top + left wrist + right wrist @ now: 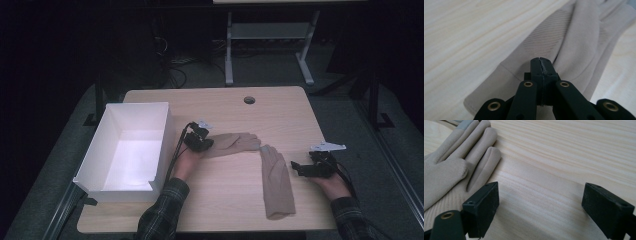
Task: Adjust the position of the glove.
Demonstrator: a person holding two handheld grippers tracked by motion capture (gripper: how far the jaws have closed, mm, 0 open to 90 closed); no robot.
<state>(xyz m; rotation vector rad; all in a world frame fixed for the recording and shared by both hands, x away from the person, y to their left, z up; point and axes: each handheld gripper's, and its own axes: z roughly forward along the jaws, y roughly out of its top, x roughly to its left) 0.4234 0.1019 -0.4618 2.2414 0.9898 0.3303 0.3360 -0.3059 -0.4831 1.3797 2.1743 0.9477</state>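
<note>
Now left gripper [204, 143] pinched tight on cuff of 1 tan glove [235, 142], lying on table [280, 107] beside white box [112, 150]; right gripper [300, 168] wide open, empty, next to glove 2 [276, 180]; next: lift glove into box, probably.

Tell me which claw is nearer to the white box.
Left. The left claw sits just right of the white box, shut on the cuff of a beige glove. The right claw waits open beyond the second glove.
</note>
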